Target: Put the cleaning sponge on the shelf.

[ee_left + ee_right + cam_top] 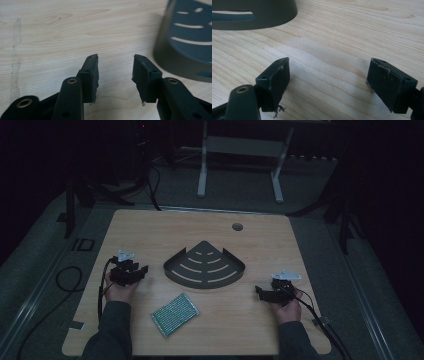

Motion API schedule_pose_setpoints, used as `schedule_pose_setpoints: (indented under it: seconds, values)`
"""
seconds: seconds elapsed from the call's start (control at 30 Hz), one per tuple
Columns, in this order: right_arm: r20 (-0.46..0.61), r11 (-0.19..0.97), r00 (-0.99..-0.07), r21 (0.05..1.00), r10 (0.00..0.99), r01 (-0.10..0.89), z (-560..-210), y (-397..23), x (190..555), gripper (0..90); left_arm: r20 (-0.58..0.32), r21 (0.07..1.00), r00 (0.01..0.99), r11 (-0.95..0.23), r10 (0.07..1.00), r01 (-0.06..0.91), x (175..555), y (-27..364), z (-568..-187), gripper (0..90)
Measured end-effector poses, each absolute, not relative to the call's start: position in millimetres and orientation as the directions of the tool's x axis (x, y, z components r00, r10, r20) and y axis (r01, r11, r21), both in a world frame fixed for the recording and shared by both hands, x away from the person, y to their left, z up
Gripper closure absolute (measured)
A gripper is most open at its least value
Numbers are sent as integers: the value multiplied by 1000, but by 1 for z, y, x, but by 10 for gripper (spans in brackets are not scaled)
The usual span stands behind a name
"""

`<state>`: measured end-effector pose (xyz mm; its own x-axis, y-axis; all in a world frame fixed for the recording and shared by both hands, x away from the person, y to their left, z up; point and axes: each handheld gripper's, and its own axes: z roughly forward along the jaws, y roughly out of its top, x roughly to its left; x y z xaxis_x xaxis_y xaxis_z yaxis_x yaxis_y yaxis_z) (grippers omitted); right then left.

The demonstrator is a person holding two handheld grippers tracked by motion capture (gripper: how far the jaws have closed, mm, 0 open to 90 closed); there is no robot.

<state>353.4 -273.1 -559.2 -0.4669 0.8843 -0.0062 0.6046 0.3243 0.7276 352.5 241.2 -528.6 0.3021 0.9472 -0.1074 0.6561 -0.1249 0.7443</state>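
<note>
A dark grey fan-shaped corner shelf point(205, 268) with curved slots lies at the middle of the wooden table point(150, 227). A green mesh sponge pad point(174, 314) lies in front of it, nearer the person. My left gripper point(141, 272) rests on the table left of the shelf, open, with bare wood between its jaws point(115, 60); the shelf's wall point(175, 62) shows to its right. My right gripper point(259, 291) rests right of the shelf, open and empty point(329, 65), with the shelf's rim point(262, 17) ahead to the left.
A round cable hole point(237, 227) sits near the table's far edge. Cables trail off both grippers over the table's sides. A white table frame point(240, 150) stands on the dark floor beyond.
</note>
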Motion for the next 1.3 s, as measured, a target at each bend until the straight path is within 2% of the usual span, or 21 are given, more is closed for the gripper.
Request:
schedule_pose_setpoints:
  seconds: [0.13,0.37,0.83,1.07,1.3]
  values:
    - [-6,324,-467,727,884,605,-559,-273,353,180,-113,740,324,-138,939,658,348,237,-526,600]
    - [-7,325,-467,727,884,605,-559,-273,354,180,-137,742,425,-191,895,642,330,223,-517,674]
    - [-6,324,-467,727,884,605,-559,-273,354,180,-148,712,576,-318,804,626,302,185,-512,896]
    - [-6,324,-467,727,884,605,-559,-273,354,180,-151,680,649,-398,746,616,292,160,-519,900]
    - [-6,324,-467,727,884,605,-559,-273,354,180,-155,652,681,-444,716,615,285,150,-525,899]
